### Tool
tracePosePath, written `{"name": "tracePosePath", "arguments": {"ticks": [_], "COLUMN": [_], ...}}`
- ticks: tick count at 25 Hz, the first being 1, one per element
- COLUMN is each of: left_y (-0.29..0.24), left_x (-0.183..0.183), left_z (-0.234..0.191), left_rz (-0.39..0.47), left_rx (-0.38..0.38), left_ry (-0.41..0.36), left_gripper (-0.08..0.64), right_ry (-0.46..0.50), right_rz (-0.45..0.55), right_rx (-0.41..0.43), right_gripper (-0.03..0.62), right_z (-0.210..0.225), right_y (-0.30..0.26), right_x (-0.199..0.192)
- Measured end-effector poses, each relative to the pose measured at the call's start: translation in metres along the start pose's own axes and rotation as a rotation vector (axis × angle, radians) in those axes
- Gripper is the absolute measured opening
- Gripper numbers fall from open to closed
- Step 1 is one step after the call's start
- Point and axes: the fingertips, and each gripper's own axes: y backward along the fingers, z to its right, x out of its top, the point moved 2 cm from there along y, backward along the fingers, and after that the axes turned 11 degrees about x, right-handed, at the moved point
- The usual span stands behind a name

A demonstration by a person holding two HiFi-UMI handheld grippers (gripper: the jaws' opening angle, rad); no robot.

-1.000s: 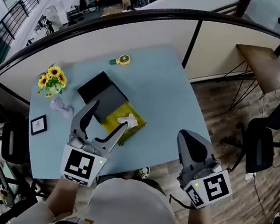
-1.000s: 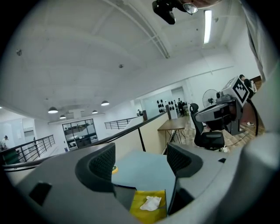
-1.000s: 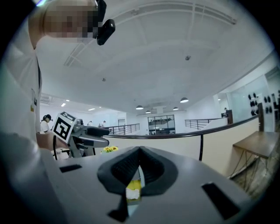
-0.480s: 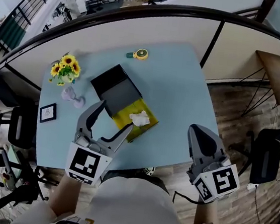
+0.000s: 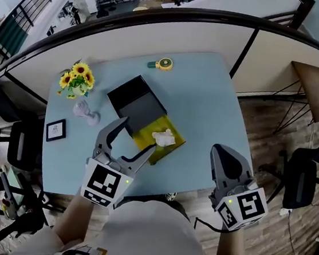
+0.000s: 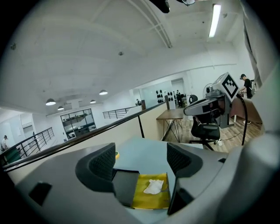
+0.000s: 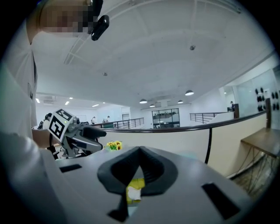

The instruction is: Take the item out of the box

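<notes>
Reaching for the white crumpled item (image 5: 163, 136) falls, we judge, to our left hand-held gripper (image 5: 137, 134), since it is the nearer one. Its jaws stand wide apart, holding nothing, and hover over the near left side of the open box (image 5: 137, 101), with the item just beyond the right jaw's tip. In the left gripper view the item lies ahead and below, within the gap between the jaws but closer to the right one.

It rests on the yellow lining (image 5: 171, 147) of the tray half, which points to the near right corner of the worktop (image 5: 203, 100). The black lid half lies toward the far left corner, so the box's long axis runs on that diagonal. The item is small and bunched, and we cannot tell a long axis of its own.

Our right hand-held gripper (image 5: 223, 155) has its jaws pressed together on nothing. It hangs by the near right corner, well apart from the box.
</notes>
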Motion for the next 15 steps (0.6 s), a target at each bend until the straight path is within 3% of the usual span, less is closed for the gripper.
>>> {"name": "tracePosePath", "arguments": {"ticks": [11, 15], "left_y": [-0.064, -0.089], "left_x": [-0.086, -0.123], "left_z": [0.017, 0.031], "left_rz": [-0.189, -0.261], "left_rx": [-0.12, -0.17], "left_ry": [-0.131, -0.128], "left_gripper": [0.371, 0.371], "right_ry": [-0.109, -0.147], "right_rz": [-0.111, -0.164], "right_rx": [-0.022, -0.024], "right_gripper": [0.003, 0.003], "right_z": [0.0, 0.001], "right_y": [-0.029, -0.038], "right_x": [-0.06, -0.086]}}
